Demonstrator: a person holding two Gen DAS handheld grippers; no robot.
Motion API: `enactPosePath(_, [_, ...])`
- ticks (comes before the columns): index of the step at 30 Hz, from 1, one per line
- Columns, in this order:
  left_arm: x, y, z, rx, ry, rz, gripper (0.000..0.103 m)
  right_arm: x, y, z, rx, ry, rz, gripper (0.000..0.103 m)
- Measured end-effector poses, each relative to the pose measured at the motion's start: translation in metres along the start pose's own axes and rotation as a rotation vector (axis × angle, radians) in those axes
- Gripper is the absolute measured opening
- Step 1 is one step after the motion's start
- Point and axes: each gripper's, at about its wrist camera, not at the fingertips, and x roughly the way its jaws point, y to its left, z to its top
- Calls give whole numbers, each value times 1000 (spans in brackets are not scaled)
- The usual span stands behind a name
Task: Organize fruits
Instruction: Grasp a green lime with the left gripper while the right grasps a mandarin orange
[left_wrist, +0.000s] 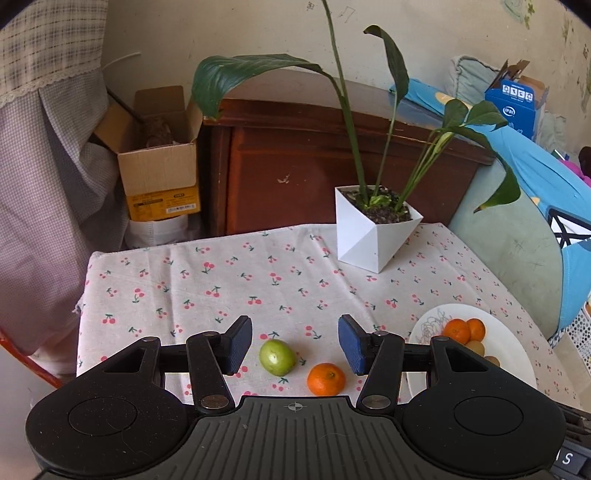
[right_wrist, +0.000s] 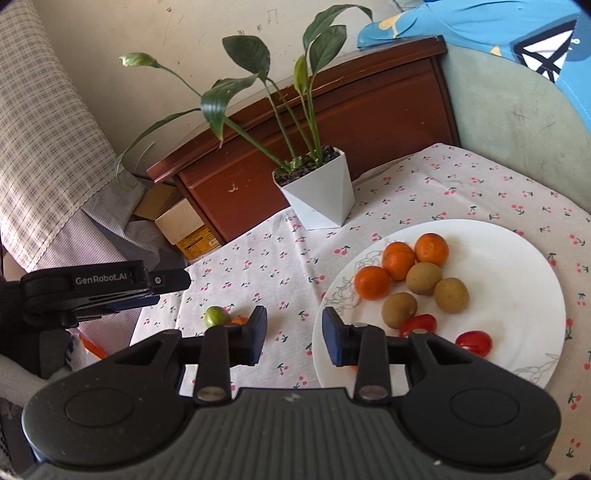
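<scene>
Both grippers hold nothing: left gripper (left_wrist: 295, 345) spread above the green fruit (left_wrist: 277, 357), right gripper (right_wrist: 294, 336) narrower.

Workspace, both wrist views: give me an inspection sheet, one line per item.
Surface: table under a cherry-print cloth.
Job's things: white plate holding three oranges, three brown fruits and two red tomatoes; a green fruit and a loose orange lie on the cloth, off the plate.
Clutter: potted plant at the far edge of the cloth.
Grippers: left gripper open, empty, the two loose fruits ahead of it; right gripper open, empty, by the plate's near rim.
Cables: nothing seen.
Surroundings: wooden cabinet, cardboard box, checked curtain, blue fabric.
</scene>
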Motion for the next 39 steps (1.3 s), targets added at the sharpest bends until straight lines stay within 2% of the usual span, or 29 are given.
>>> enactPosePath(5, [9, 14, 0, -41, 20, 12, 51, 16, 12, -5, -31, 31, 28, 35])
enactPosePath(11, [20, 17, -5, -30, 36, 2, 51, 36, 25, -13, -87, 68, 46, 35])
enactPosePath(16, [29, 26, -8, -58, 54, 3, 51, 52, 35, -20, -128, 94, 53, 37])
enactPosePath(24, [29, 39, -7, -104, 56, 0, 51, 73, 49, -24, -205, 83, 22, 42])
enactPosePath(34, [34, 37, -10, -97, 64, 2, 51, 93, 53, -27, -264, 70, -29, 42])
enactPosePath(37, [36, 36, -13, -91, 73, 2, 51, 95, 55, -29, -283, 66, -25, 33])
enactPosePath(39, [36, 34, -14, -84, 74, 3, 51, 94, 57, -30, -294, 65, -26, 31])
